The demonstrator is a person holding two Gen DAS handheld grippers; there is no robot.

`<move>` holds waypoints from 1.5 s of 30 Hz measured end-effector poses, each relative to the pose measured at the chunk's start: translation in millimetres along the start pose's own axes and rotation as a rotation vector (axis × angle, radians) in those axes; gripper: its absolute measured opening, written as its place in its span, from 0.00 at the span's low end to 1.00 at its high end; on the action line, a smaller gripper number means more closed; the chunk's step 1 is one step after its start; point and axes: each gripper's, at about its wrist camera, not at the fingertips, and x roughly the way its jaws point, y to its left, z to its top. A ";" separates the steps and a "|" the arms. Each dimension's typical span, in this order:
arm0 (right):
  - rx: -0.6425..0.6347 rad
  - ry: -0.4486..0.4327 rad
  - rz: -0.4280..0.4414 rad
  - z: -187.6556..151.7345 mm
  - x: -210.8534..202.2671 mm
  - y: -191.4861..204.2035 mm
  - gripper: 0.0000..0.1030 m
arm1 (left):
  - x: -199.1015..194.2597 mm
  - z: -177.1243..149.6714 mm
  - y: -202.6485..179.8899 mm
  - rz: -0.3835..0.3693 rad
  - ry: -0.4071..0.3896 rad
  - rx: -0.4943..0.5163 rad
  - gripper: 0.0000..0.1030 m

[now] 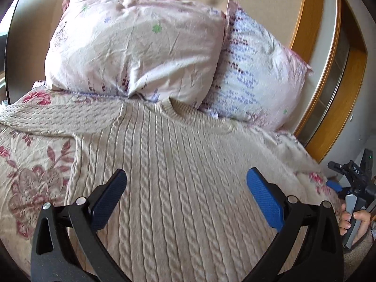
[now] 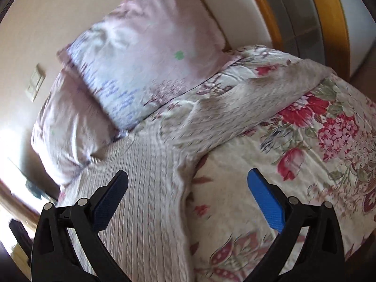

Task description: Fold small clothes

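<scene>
A beige cable-knit sweater (image 1: 169, 164) lies spread flat on the floral bedspread (image 1: 30, 164), neck toward the pillows, one sleeve stretched out to the left. My left gripper (image 1: 186, 176) hovers open over the sweater's chest, nothing between its blue pads. In the right wrist view the sweater (image 2: 145, 199) shows its side edge and its other sleeve (image 2: 246, 103) lying out over the bedspread (image 2: 317, 164). My right gripper (image 2: 188, 178) is open above the sweater's armpit edge, holding nothing. The right gripper (image 1: 336, 185) and a hand (image 1: 352, 221) also show at the left wrist view's right edge.
Two pale pillows (image 1: 136, 44) (image 1: 256, 75) lean against the wall at the head of the bed. A wooden door frame (image 1: 312, 70) stands to the right of the bed. A light switch (image 2: 35, 82) is on the wall.
</scene>
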 end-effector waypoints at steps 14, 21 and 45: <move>0.520 0.010 -0.126 73.0 64.8 -126.8 0.51 | 72.6 -4.4 60.4 -0.087 0.170 -0.279 0.98; 0.530 -0.014 -0.133 76.1 81.0 -131.5 0.31 | 74.6 -4.7 60.3 -0.093 0.178 -0.283 0.98; -0.001 0.148 0.309 24.0 133.4 83.7 0.10 | 75.1 -3.0 62.0 -0.103 0.178 -0.290 0.98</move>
